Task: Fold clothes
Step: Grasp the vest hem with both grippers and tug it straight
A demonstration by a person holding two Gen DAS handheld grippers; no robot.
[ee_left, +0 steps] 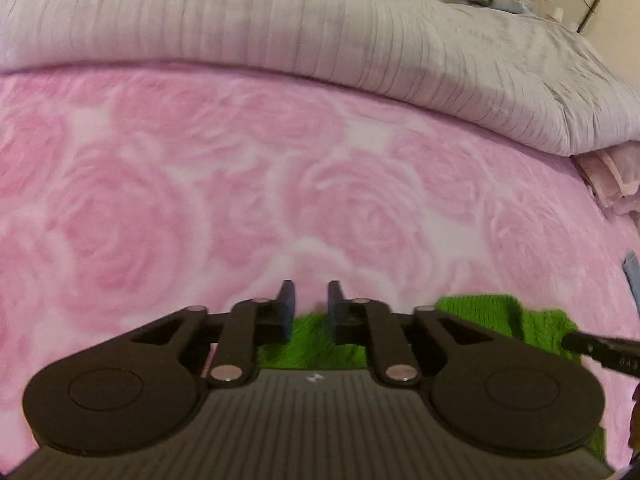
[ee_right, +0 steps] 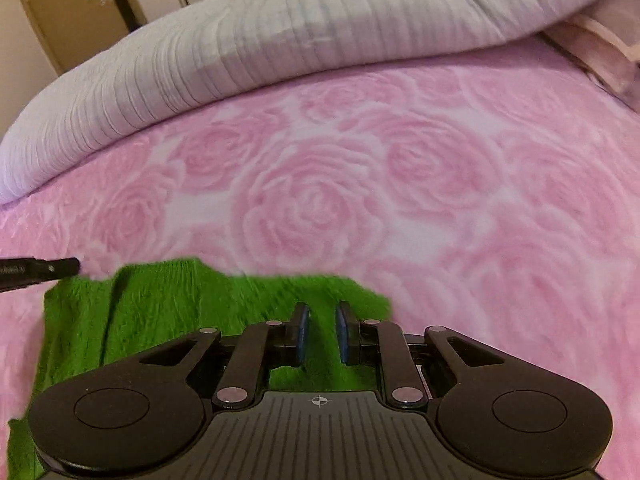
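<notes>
A bright green knitted garment (ee_right: 160, 312) lies flat on the pink rose-patterned blanket (ee_right: 312, 208). In the right wrist view it spreads under and to the left of my right gripper (ee_right: 322, 328), which hovers over its far edge, open by a narrow gap with nothing pinched. In the left wrist view the garment (ee_left: 500, 316) shows below and to the right of my left gripper (ee_left: 311, 300), also open by a narrow gap, its tips just past the cloth's edge over the blanket (ee_left: 200, 200). A black part of each gripper shows at the edge of the other's view.
A rolled grey ribbed duvet (ee_left: 280, 28) runs across the back of the bed. Folded pink fabric (ee_left: 612, 184) sits at the right under the duvet's end. A blue item (ee_left: 632, 276) peeks in at the right edge. A wardrobe door (ee_right: 80, 8) stands behind.
</notes>
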